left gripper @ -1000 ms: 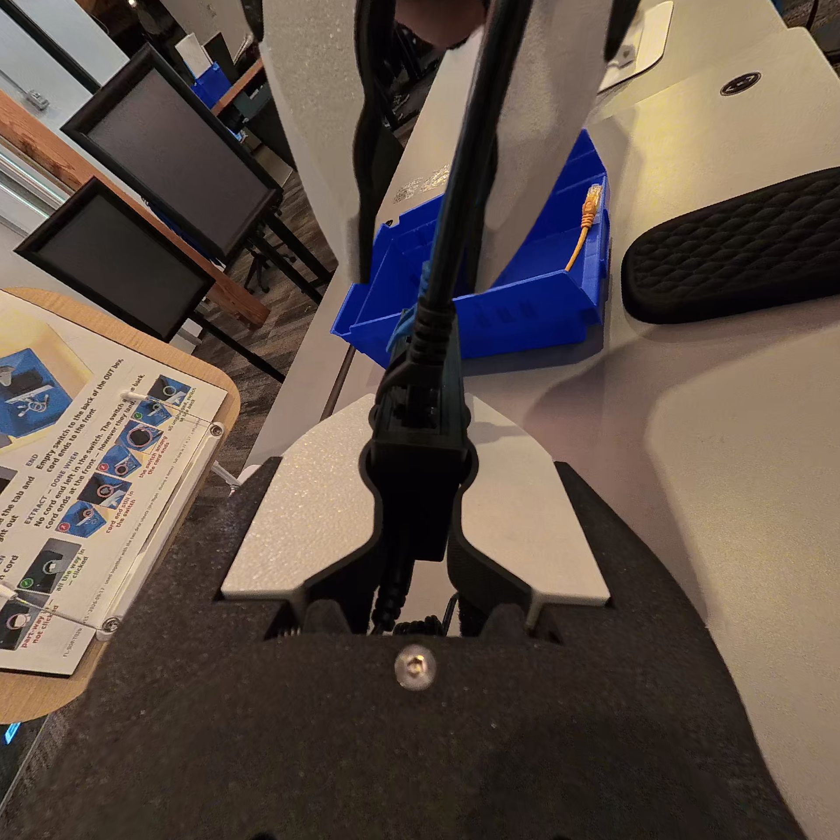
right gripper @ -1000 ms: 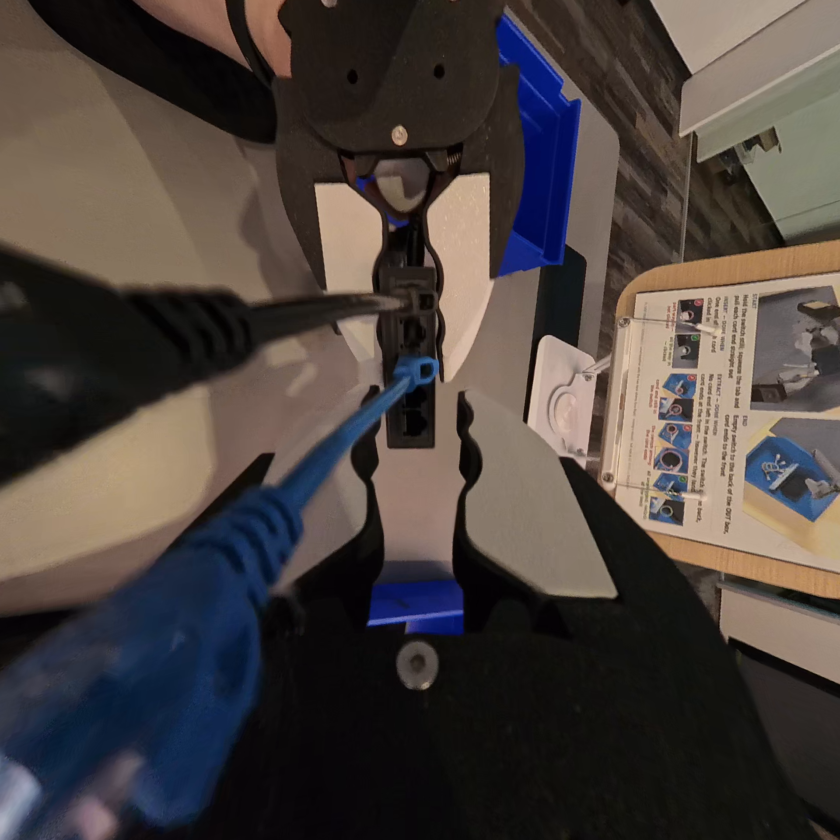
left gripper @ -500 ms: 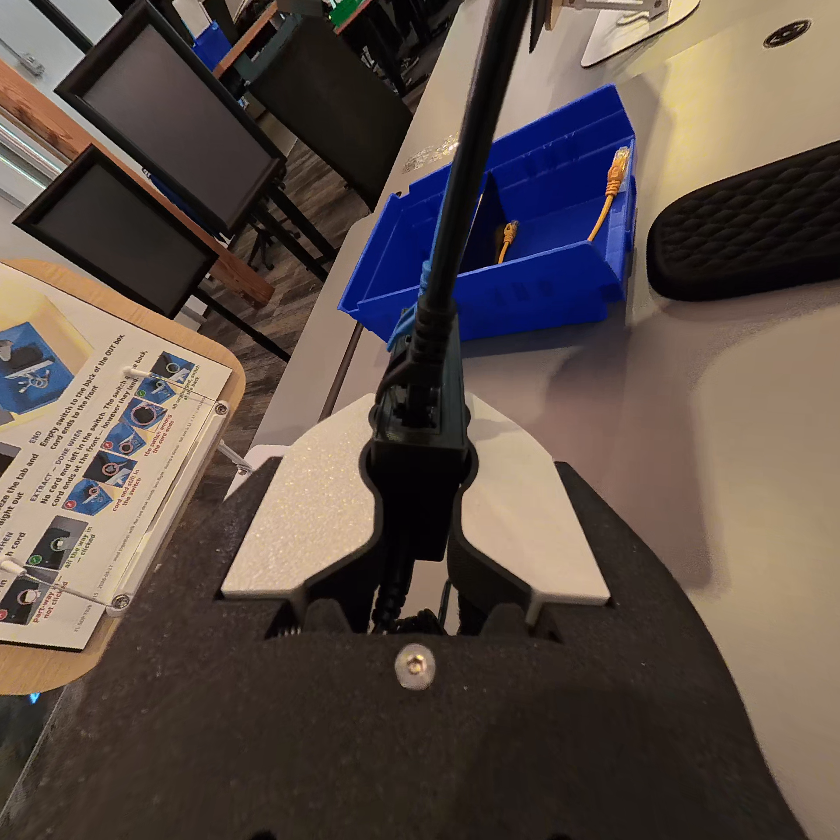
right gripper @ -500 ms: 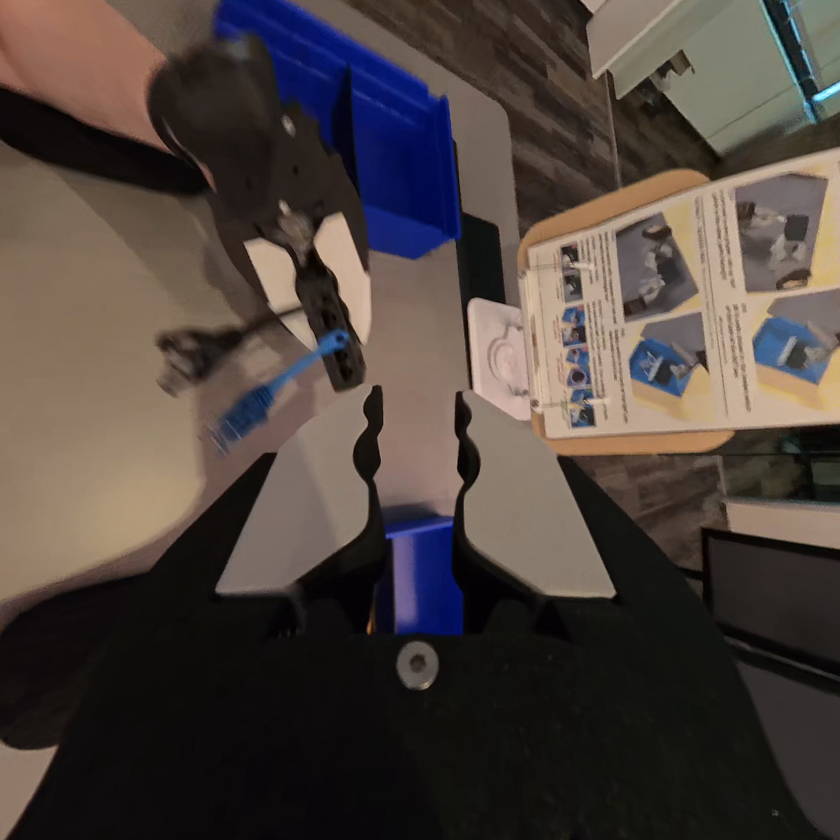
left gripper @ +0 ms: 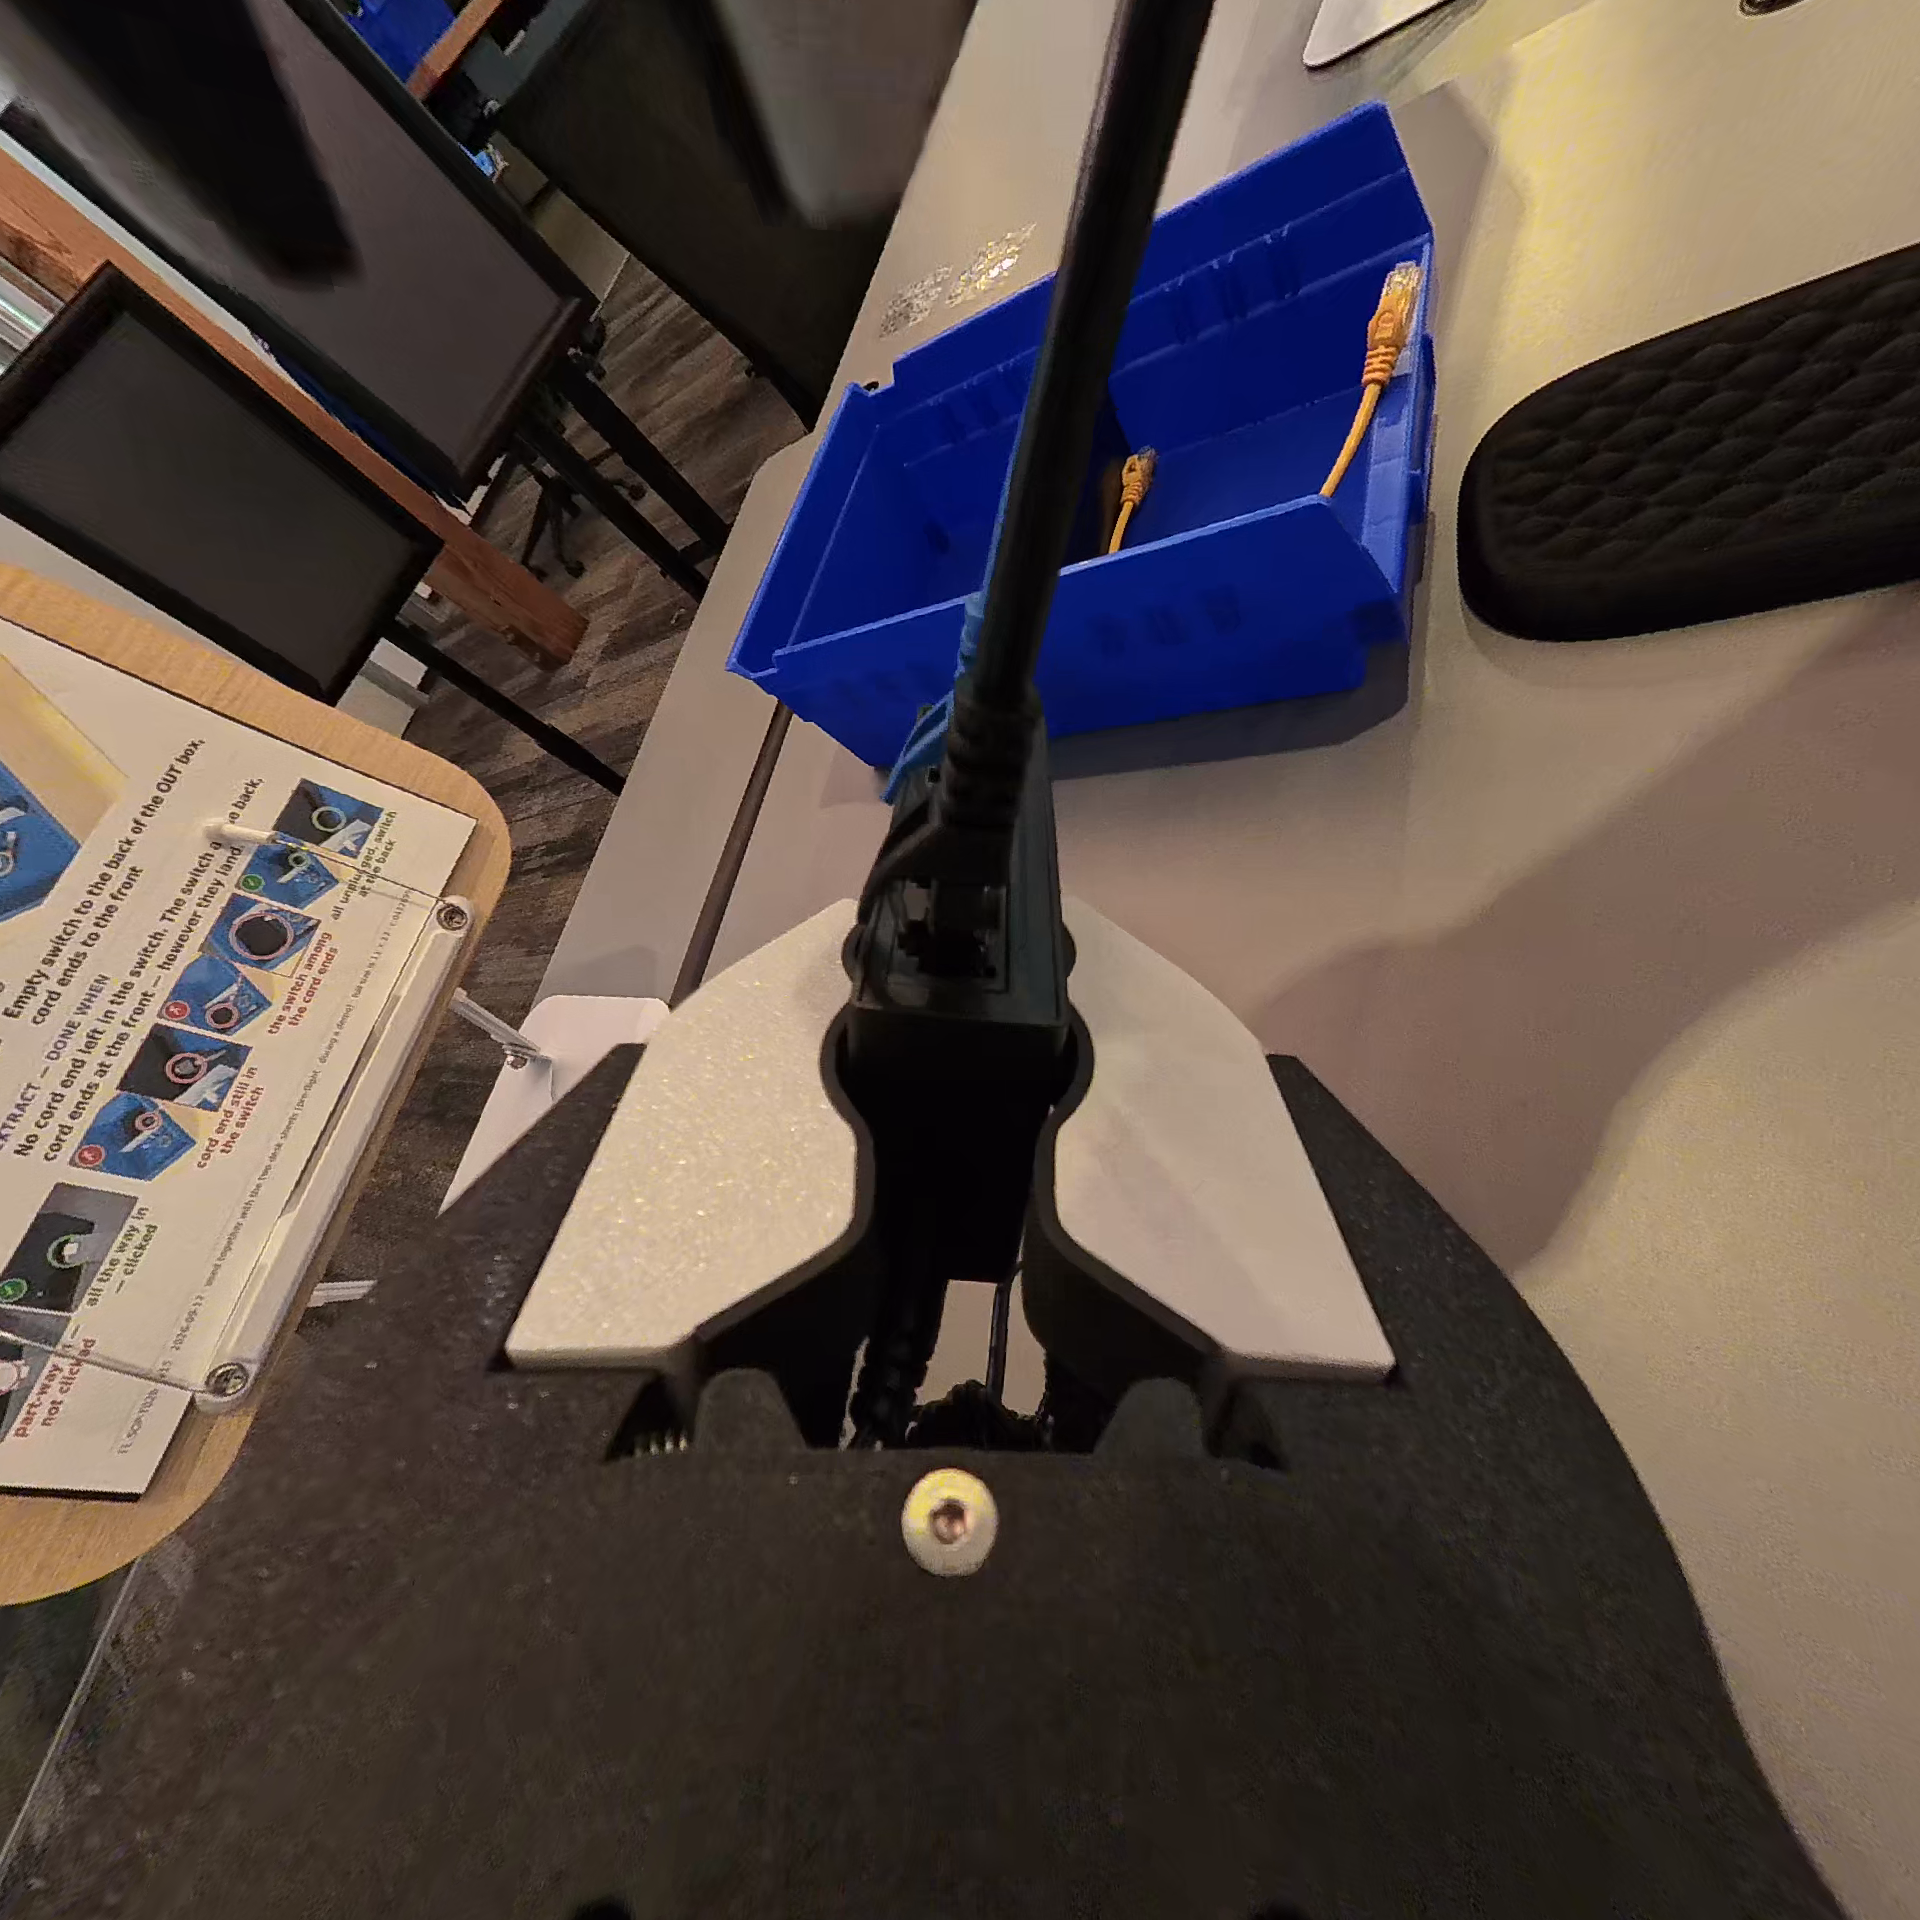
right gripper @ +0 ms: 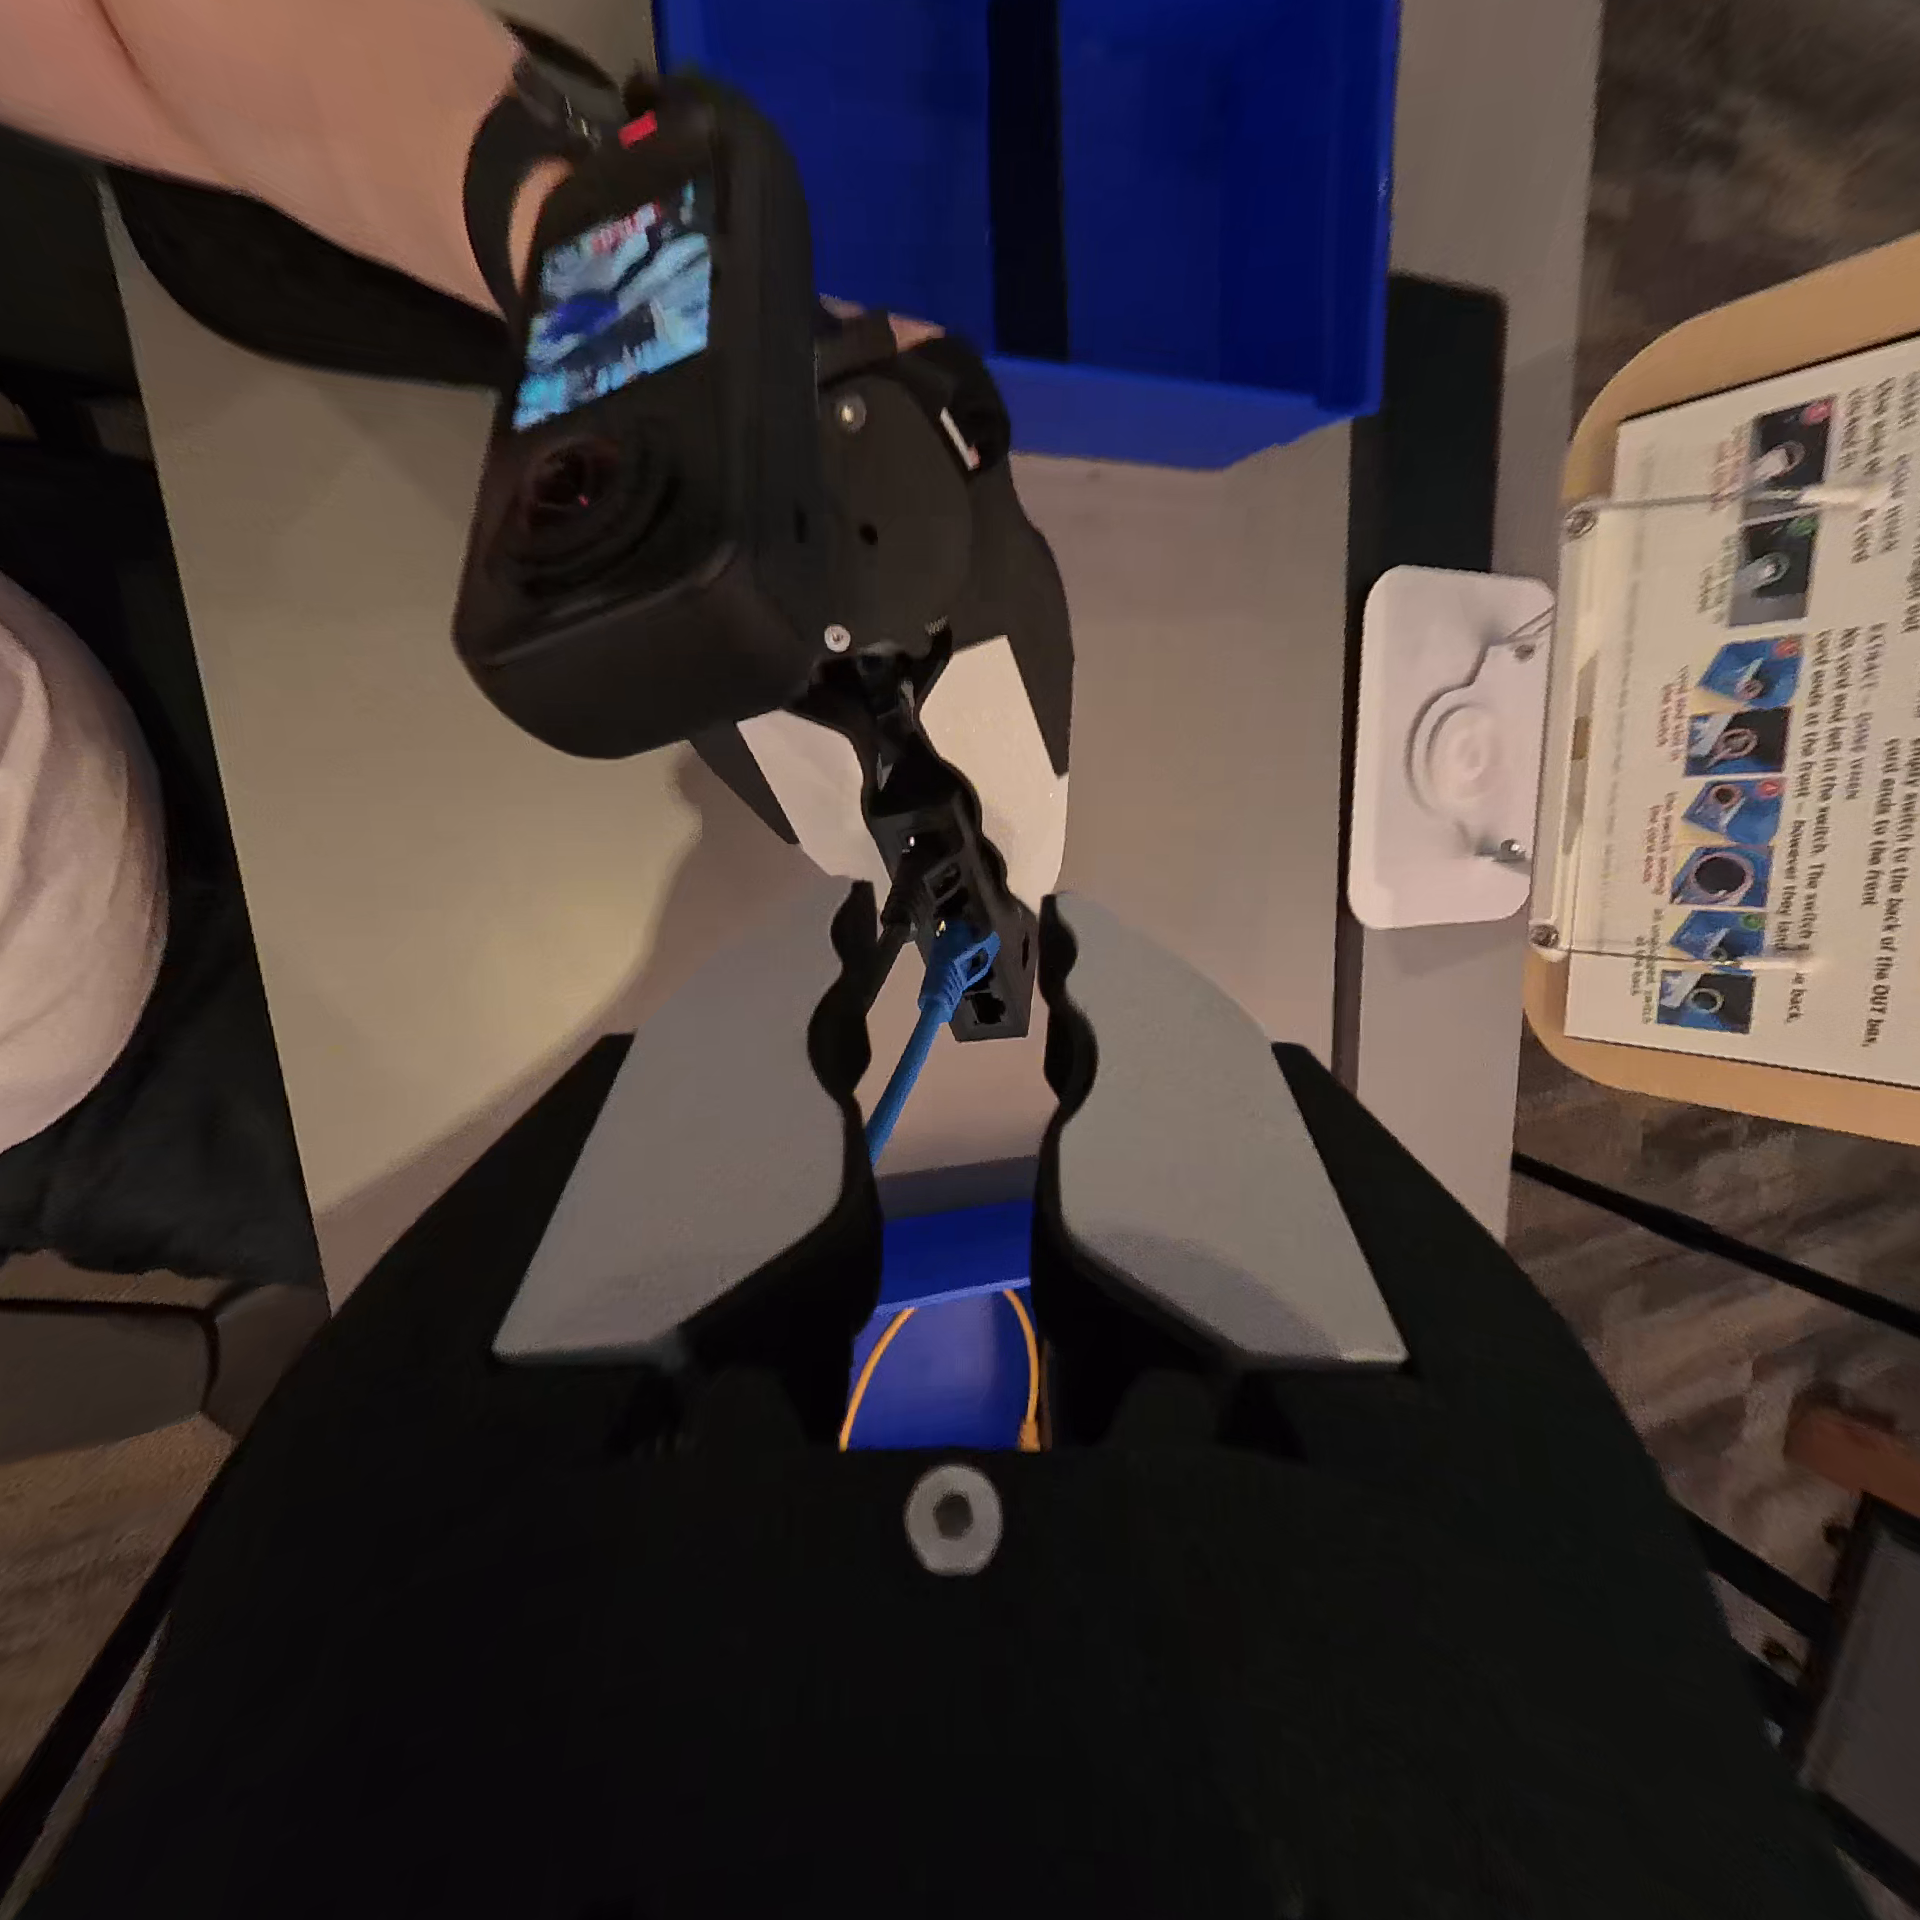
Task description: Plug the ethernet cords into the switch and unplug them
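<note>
— On the left, we have the left gripper (left gripper: 956, 1023) clamped on the black switch (left gripper: 961, 966), both pads pressed to its sides, lifted above the desk (left gripper: 1558, 935). The switch's long axis runs straight out along the fingers, toward the blue bin (left gripper: 1226, 613).

— And the cords?

— A black cord (left gripper: 1049, 436) and a blue cord (right gripper: 935, 997) are both seated in its ports. In the right wrist view the port face looks toward the right gripper (right gripper: 951, 966), and the cords trail down toward it.

— So what does the right gripper hold?

— Nothing that we can see. Its jaws stand a narrow way apart, and the switch's free end shows through the gap but farther off, not touched by the pads.

— What does the next move turn on, then?

— We judge it's an unplug. The right gripper is the free one and sits just in front of the plugs, the blue one nearest its midline. The plugs leave at right angles to the switch's long axis, so the pull should run back along the cord, away from the port face.

— And to the right?

— An orange cord (left gripper: 1382, 343) lies in the bin, well apart.
</note>
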Demonstrator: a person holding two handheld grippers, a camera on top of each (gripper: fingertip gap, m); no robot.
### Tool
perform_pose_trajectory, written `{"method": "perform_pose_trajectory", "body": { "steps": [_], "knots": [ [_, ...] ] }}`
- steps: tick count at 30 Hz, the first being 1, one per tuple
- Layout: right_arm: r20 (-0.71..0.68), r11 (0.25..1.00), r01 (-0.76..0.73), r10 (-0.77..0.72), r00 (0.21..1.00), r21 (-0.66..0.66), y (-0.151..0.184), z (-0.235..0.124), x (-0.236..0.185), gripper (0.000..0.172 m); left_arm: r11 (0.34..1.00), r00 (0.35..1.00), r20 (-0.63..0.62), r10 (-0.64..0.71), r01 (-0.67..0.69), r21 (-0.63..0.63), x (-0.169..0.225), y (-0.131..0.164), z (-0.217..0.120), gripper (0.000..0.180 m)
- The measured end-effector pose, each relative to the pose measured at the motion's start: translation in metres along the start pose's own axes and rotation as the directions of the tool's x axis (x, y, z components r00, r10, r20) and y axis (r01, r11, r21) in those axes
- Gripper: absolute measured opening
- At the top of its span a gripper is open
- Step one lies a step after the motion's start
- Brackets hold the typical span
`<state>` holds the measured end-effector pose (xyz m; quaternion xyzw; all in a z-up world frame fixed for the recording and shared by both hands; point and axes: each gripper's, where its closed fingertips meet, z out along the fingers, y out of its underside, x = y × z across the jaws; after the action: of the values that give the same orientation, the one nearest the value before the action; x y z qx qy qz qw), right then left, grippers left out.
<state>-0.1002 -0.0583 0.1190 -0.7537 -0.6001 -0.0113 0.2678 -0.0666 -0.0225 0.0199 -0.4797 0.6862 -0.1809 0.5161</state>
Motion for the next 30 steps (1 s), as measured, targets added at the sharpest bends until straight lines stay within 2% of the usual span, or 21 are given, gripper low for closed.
{"method": "perform_pose_trajectory", "body": {
  "steps": [8,13,18,22,26,30],
  "knots": [
    [0.018,0.994,0.022,-0.02,1.0,-0.112,0.019,0.029,-0.004,0.028,1.0,1.0,-0.015,0.0,0.0,0.0,0.004,-0.001,0.001,0.028],
    [0.048,0.994,0.047,-0.042,0.998,-0.102,0.019,0.034,-0.009,0.024,1.0,0.998,-0.056,-0.011,0.013,0.026,0.011,-0.005,0.002,0.028],
    [0.059,0.997,0.041,-0.037,0.998,-0.068,0.023,0.03,-0.001,0.026,0.999,0.998,-0.063,-0.024,0.027,0.047,0.01,-0.008,-0.001,0.028],
    [0.046,0.998,0.062,-0.062,0.997,0.01,0.027,0.024,0.007,0.026,0.996,0.997,-0.073,-0.033,0.039,0.081,0.01,-0.014,-0.006,0.028],
    [0.11,0.988,0.118,-0.129,0.986,0.097,0.027,0.018,-0.009,0.021,0.993,0.995,-0.092,-0.048,0.057,0.102,0.01,-0.018,-0.009,0.028],
    [0.083,0.984,0.134,-0.145,0.986,0.12,0.026,0.014,-0.008,0.023,0.993,0.994,-0.097,-0.047,0.057,0.1,0.012,-0.019,-0.008,0.028]
  ]
}}
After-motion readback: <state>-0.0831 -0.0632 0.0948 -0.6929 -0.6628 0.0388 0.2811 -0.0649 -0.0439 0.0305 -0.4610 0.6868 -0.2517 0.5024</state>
